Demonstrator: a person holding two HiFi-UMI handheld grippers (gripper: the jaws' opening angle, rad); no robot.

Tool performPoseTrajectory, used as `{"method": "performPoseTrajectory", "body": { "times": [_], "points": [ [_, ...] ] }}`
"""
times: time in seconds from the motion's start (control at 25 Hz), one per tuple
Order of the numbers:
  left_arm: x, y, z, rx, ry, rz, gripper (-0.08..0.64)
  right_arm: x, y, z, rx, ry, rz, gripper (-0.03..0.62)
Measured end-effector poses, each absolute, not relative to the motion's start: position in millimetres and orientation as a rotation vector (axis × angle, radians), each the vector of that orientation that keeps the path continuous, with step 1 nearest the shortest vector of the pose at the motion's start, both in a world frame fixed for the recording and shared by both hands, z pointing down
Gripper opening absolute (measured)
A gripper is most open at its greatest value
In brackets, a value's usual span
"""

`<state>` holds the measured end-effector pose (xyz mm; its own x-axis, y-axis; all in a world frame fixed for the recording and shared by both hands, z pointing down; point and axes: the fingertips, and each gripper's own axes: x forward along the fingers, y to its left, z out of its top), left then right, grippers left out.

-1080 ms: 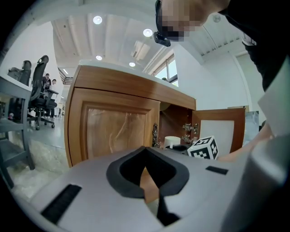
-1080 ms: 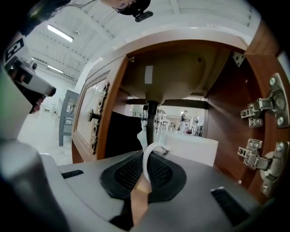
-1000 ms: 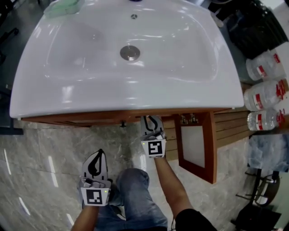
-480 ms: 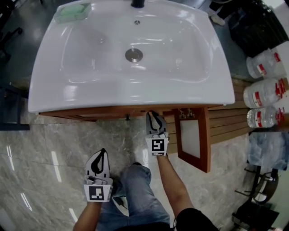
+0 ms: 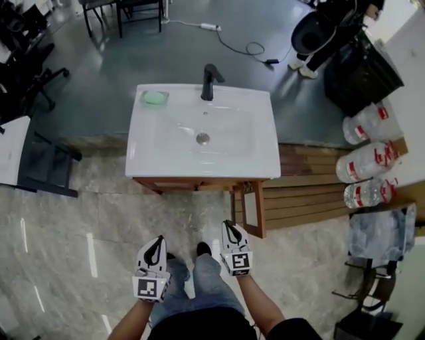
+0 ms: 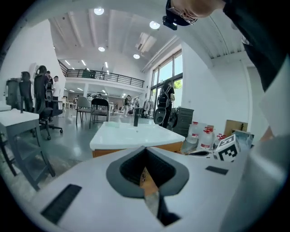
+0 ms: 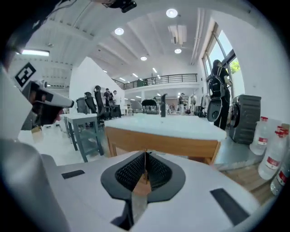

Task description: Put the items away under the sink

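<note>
Your head view is evenly bright and sharp in the middle, and straight lines bow toward its edges. The white sink (image 5: 265, 159) is nearly blown out, and the polished floor (image 5: 91, 252) carries pale streaks of glare. Both of your gripper views are strong fisheyes ringed by black corners. Round ceiling lamps (image 6: 99, 11) and tall windows (image 6: 170, 74) light the hall, and the windows are washed out. Close to the lens, the pale shells of your left gripper (image 6: 145, 148) and right gripper (image 7: 145, 154) look soft and hold little shadow.
</note>
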<state>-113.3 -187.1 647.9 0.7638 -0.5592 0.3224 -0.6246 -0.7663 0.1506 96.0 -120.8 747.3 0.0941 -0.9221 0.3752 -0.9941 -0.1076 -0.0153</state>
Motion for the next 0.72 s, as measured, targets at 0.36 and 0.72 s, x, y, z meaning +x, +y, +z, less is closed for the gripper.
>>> {"method": "performPoseTrajectory", "body": {
  "times": [0.36, 0.72],
  "points": [
    [-141, -167, 449, 2.740, -1.062, 0.197, 0.006, 24, -116, 510, 2.055, -2.221, 0.241, 0.014],
    [-179, -152, 371, 2.779, -1.208, 0.009, 0.006, -6, -87, 391, 2.120, -2.298, 0.010, 0.014]
  ]
}}
